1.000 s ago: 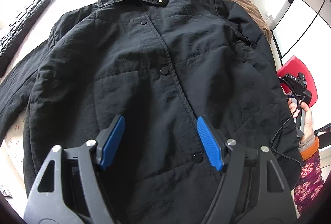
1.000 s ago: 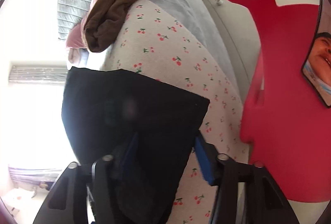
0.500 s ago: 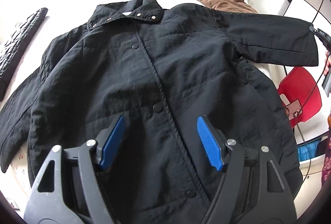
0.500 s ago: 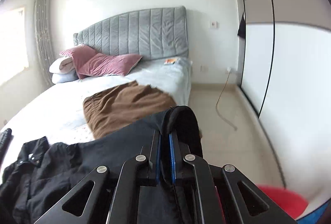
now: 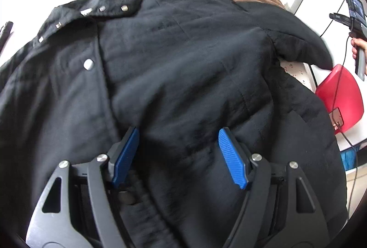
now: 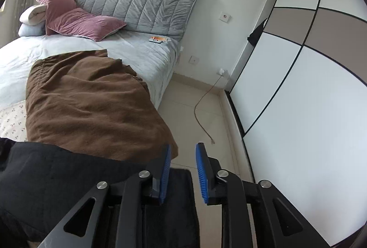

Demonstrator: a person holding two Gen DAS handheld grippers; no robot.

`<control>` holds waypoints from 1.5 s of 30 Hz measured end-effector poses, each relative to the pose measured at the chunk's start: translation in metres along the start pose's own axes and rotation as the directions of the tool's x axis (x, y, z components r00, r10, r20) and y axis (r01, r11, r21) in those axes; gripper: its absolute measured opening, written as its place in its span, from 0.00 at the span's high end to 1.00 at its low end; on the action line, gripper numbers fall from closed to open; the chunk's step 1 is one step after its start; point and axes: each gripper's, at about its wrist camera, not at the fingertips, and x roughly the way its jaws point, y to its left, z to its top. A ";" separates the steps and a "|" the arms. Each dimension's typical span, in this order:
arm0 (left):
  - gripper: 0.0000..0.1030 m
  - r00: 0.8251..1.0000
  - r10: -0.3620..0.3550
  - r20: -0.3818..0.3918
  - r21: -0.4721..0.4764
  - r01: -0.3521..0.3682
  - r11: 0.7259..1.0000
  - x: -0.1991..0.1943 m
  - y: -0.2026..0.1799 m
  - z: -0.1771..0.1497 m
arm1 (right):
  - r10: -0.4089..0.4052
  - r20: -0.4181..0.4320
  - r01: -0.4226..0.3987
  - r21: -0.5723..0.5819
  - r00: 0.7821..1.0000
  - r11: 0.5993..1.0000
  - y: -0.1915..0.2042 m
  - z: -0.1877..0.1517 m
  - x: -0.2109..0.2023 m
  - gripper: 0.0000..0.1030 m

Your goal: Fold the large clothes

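Note:
A large black quilted jacket (image 5: 183, 60) lies front up on the bed, snapped shut, collar at the far left. My left gripper (image 5: 177, 140) is open, low over the jacket's lower front, with nothing between its blue pads. The jacket's right sleeve (image 5: 298, 41) lies out toward the bed's right edge; it also shows in the right wrist view (image 6: 57, 170). My right gripper (image 6: 182, 156) is open a little and empty, just past the sleeve's end, over the floor. It also shows at the right edge of the left wrist view (image 5: 355, 18).
A brown garment (image 6: 87, 106) lies on the bed beyond the jacket. Pink pillows (image 6: 78, 21) and a grey headboard (image 6: 137, 0) are at the far end. A red chair (image 5: 341, 96) stands beside the bed. A wardrobe (image 6: 309, 76) and a loose cable (image 6: 204, 106) are on the right.
My right gripper has opened and let go of the sleeve, which has dropped onto the bed's edge. My left gripper has moved closer over the jacket's front.

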 end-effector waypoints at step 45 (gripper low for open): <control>0.33 0.896 0.434 0.092 -0.372 -0.373 0.850 -0.070 0.340 0.036 | 0.609 -0.172 -0.631 -0.286 0.774 0.721 0.373 0.011 -0.090 0.41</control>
